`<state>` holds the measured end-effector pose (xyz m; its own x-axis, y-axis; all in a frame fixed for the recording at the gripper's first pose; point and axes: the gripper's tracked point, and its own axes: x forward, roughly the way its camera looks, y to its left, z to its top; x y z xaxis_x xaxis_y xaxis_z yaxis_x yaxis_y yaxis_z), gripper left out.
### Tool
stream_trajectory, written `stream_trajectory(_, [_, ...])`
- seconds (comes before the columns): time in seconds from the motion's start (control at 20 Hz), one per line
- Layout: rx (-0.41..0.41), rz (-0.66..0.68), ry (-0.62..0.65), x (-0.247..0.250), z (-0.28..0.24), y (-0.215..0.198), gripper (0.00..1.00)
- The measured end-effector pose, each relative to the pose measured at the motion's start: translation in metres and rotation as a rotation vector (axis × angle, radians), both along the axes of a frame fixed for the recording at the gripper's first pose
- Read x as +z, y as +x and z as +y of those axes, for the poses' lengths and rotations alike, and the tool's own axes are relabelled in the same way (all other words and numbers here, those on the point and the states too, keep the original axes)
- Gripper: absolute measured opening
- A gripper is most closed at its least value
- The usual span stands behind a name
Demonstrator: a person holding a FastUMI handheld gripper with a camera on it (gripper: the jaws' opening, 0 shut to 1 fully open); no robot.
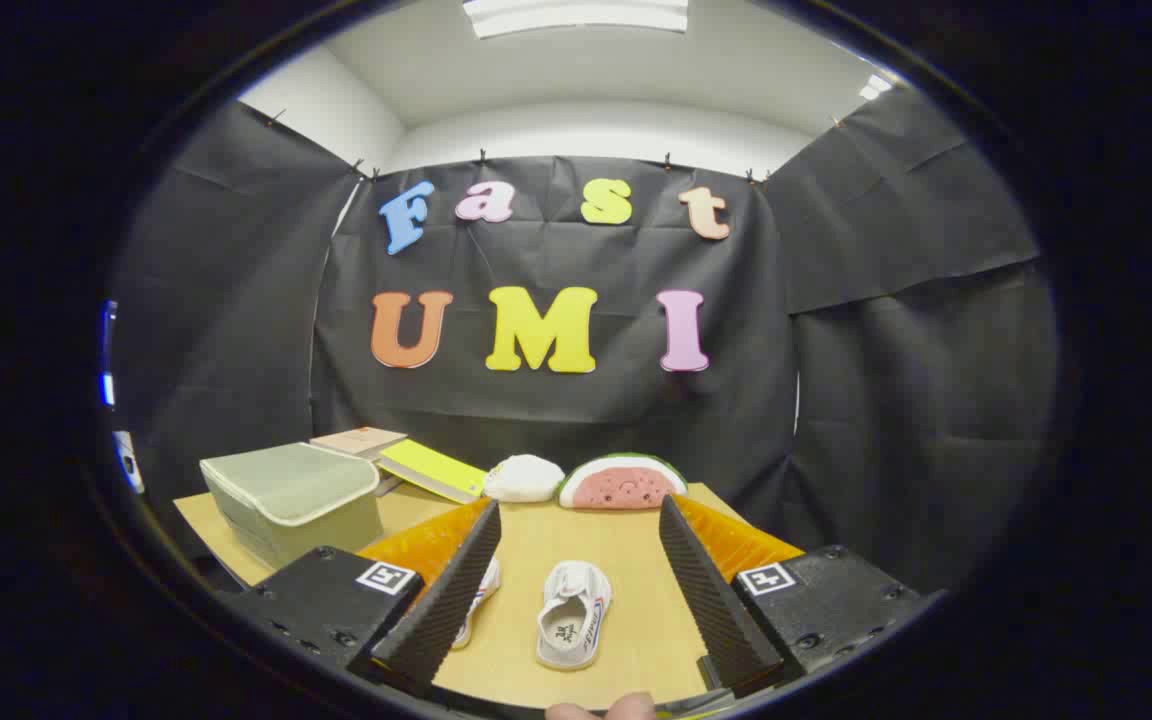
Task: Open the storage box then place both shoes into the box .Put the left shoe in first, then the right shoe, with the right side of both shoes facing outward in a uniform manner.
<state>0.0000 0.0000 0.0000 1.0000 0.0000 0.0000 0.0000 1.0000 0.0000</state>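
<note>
My gripper [581, 515] is open, its two fingers spread wide above the wooden table [626, 545]. One small white shoe [573, 613] lies on the table below and between the fingers, its opening toward me and its toe pointing away. A second white shoe [481, 590] lies just left of it, mostly hidden behind the left finger [451, 590]. The storage box [291, 497], pale green and translucent with its lid closed, stands on the table's left part, beyond and left of the left finger. Nothing is held.
Behind the box lie a tan book [358, 439] and a yellow-green book [433, 469]. A white plush [523, 478] and a watermelon-slice plush [623, 483] sit at the table's far edge. Black cloth walls surround the table. A person's fingertips [601, 709] show by the gripper's base.
</note>
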Motion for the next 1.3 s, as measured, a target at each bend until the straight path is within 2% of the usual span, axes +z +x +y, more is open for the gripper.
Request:
stream_trajectory(1.05, [-0.038,0.026,-0.021,-0.015,0.032,0.004,1.0])
stream_trajectory(1.15, [-0.018,0.016,-0.016,-0.013,0.04,0.005,1.0])
stream_trajectory(1.3, [0.082,0.018,0.02,-0.013,0.066,0.014,1.0])
